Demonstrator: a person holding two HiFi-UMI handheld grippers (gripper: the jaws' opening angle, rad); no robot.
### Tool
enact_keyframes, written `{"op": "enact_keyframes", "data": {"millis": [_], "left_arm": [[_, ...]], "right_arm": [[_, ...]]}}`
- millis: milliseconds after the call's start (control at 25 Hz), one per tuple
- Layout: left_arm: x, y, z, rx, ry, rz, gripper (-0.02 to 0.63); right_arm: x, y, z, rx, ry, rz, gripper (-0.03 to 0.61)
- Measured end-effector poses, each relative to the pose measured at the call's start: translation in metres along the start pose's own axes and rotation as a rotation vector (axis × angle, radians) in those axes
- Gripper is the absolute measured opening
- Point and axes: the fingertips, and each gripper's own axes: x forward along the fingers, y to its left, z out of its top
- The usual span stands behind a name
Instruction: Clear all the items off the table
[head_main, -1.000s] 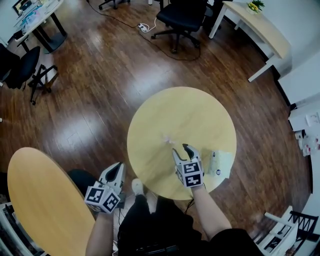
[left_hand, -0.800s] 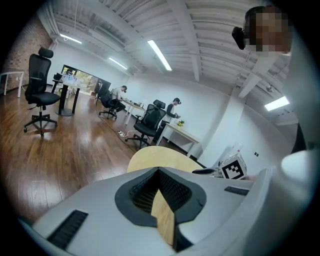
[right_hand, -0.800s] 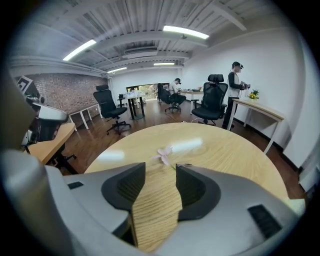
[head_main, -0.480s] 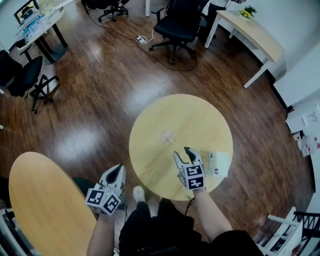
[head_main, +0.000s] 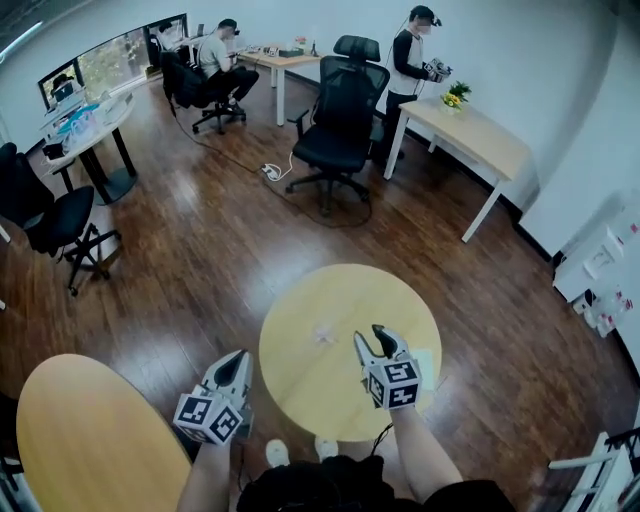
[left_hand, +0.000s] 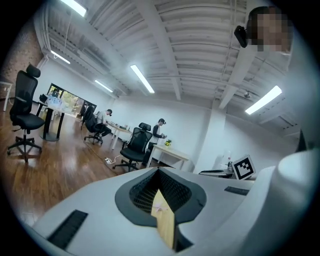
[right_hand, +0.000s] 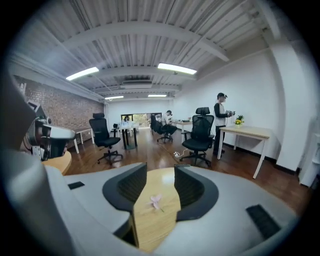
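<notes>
No readable text, brands or numbers. Only black-and-white square code markers on the left marker cube (head_main: 212, 417) and right marker cube (head_main: 392, 383), no characters.

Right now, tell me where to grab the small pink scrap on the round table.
Pinch the small pink scrap at its bunched centre, probably straight down from above: it lies low on the round table, with thin bits spreading out, so a sideways approach would likely push it.

A dark wood floor (head_main: 200, 250) filled the frame; a black office chair (head_main: 345, 95) stood upper centre, a pale desk (head_main: 480, 140) upper right, against a white wall (head_main: 520, 60)
</notes>
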Motion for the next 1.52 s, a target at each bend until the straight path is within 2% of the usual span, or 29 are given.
{"op": "enact_keyframes", "data": {"millis": [120,200,240,280,320,360,520,800,1000,1240,1520], "left_arm": [[0.003,-0.005,0.018,0.024,-0.052,-0.042,-0.009],[0.004,-0.009,0.025,0.036,-0.076,-0.067,-0.009],[0.005,-0.011,0.028,0.04,-0.084,-0.076,-0.009],[0.006,-0.014,0.031,0.043,-0.092,-0.083,-0.009],[0.008,-0.016,0.034,0.045,-0.098,-0.088,-0.009],[0.01,-0.017,0.036,0.046,-0.104,-0.092,-0.009],[0.007,-0.024,0.041,0.03,-0.124,-0.105,-0.009],[0.008,-0.033,0.045,0.069,-0.154,-0.149,-0.009],[0.0,-0.036,0.056,0.103,-0.177,-0.153,-0.009],[-0.011,-0.027,0.061,0.101,-0.189,-0.124,-0.009],[-0.02,-0.016,0.065,0.102,-0.205,-0.082,-0.009]], "right_arm": [[-0.019,-0.008,0.035,0.061,-0.12,-0.017,0.148],[-0.032,-0.011,0.05,0.051,-0.175,-0.036,0.104],[-0.037,-0.012,0.055,0.042,-0.194,-0.045,0.062],[-0.041,-0.012,0.059,0.037,-0.206,-0.05,0.058],[-0.044,-0.013,0.061,0.038,-0.214,-0.05,0.018],[-0.047,-0.013,0.062,0.042,-0.218,-0.044,0.005],[-0.064,-0.009,0.063,0.045,-0.258,-0.042,0.002],[-0.089,-0.01,0.088,0.07,-0.412,-0.041,0.002],[-0.087,-0.005,0.094,0.066,-0.407,-0.024,0.002],[-0.085,-0.002,0.104,0.052,-0.429,-0.033,0.002],[-0.078,0.008,0.112,0.033,-0.442,0.003,0.0]]}}
